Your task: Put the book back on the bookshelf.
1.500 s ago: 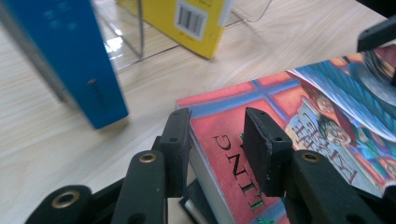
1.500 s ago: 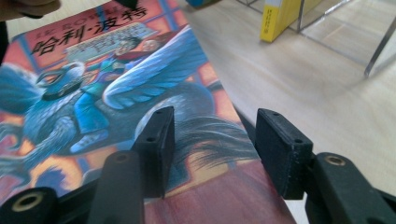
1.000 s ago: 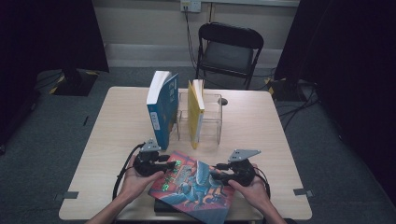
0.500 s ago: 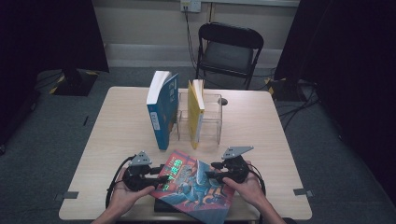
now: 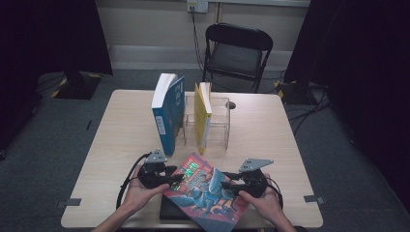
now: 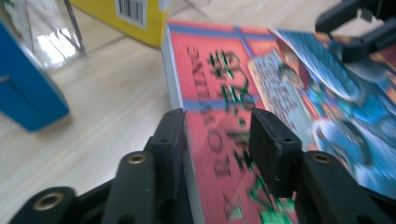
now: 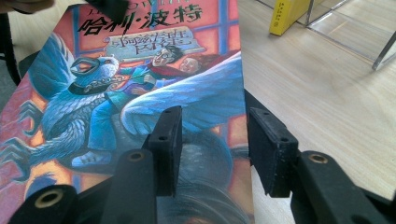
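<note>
A colourful illustrated book (image 5: 208,193) lies slanted near the table's front edge, between the two hand-held grippers. My left gripper (image 5: 176,180) is at its left edge. In the left gripper view the jaws (image 6: 217,140) stand apart astride that edge of the book (image 6: 280,84), much wider than the book is thick. My right gripper (image 5: 227,186) is at the book's right side. One of its jaws (image 7: 212,140) is over the cover (image 7: 140,70) and the other is past the edge. These jaws have just been closing, but the pads do not press the book.
A blue book (image 5: 167,113) stands against a clear acrylic stand (image 5: 220,128), and a yellow book (image 5: 203,116) stands inside it. Something dark and flat (image 5: 171,212) lies under the colourful book. A black folding chair (image 5: 237,53) is beyond the table (image 5: 121,140).
The left gripper shifted slightly along the book's left edge. The book and the right gripper stay about where they were.
</note>
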A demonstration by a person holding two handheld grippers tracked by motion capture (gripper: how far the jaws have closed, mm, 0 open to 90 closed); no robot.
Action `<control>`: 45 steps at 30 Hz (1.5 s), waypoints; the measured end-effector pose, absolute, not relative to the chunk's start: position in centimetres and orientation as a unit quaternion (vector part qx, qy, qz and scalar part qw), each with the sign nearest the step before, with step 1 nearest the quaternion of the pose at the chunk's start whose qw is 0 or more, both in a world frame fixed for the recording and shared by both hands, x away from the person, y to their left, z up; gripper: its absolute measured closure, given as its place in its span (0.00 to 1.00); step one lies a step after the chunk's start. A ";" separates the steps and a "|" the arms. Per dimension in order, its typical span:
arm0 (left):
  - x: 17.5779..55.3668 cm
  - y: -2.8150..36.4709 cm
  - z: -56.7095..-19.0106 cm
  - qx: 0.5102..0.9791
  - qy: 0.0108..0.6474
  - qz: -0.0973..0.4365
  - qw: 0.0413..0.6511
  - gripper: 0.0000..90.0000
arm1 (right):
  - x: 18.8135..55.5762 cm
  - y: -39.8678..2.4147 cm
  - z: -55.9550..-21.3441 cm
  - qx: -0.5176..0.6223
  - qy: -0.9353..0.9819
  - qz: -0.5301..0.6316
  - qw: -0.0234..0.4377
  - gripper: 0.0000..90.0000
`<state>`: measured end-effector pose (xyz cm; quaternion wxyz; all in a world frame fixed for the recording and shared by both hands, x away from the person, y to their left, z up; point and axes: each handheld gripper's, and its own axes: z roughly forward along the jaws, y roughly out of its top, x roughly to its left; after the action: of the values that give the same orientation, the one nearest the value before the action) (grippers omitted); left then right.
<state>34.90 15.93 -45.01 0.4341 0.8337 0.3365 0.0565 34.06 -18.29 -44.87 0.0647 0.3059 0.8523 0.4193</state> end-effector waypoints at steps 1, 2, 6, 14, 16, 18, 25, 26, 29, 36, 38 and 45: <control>34.6 16.2 -45.1 0.833 0.339 0.049 0.435 0.57 | 34.1 -18.3 -44.9 0.307 0.852 0.420 0.062 0.63; 34.2 16.5 -45.2 0.831 0.342 0.042 0.436 0.55 | 34.2 -18.4 -44.9 0.307 0.851 0.421 0.060 0.63; 32.4 17.7 -45.0 0.831 0.352 0.058 0.427 0.48 | 34.2 -18.4 -44.9 0.307 0.851 0.422 0.058 0.63; 30.0 19.3 -45.4 0.839 0.341 0.052 0.421 0.41 | 34.2 -18.5 -45.0 0.311 0.847 0.427 0.054 0.63; 29.8 19.1 -45.9 0.848 0.334 0.048 0.408 0.41 | 34.2 -18.5 -45.1 0.312 0.847 0.428 0.054 0.63; 30.0 19.2 -46.0 0.839 0.344 0.038 0.419 0.39 | 34.3 -18.5 -45.1 0.312 0.847 0.428 0.052 0.63; 30.4 19.1 -46.0 0.841 0.336 0.049 0.422 0.41 | 34.2 -18.5 -44.9 0.314 0.850 0.420 0.050 0.63; 30.6 19.1 -46.0 0.840 0.339 0.050 0.422 0.41 | 34.2 -18.5 -44.8 0.313 0.851 0.418 0.050 0.63; 31.2 19.3 -46.1 0.838 0.343 0.052 0.422 0.40 | 33.8 -18.2 -44.6 0.316 0.854 0.409 0.059 0.63; 32.3 19.4 -46.1 0.828 0.358 0.060 0.427 0.40 | 33.3 -18.2 -44.8 0.333 0.846 0.412 0.056 0.62; 32.5 19.3 -46.0 0.827 0.360 0.071 0.426 0.41 | 33.1 -18.3 -44.7 0.334 0.846 0.412 0.056 0.62; 34.1 19.2 -46.4 0.811 0.384 0.069 0.437 0.42 | 31.8 -18.6 -44.7 0.337 0.845 0.410 0.063 0.61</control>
<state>34.11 19.20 -46.36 0.4366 0.8108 0.3837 0.0686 31.80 -18.56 -44.69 0.0632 0.3371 0.8450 0.4103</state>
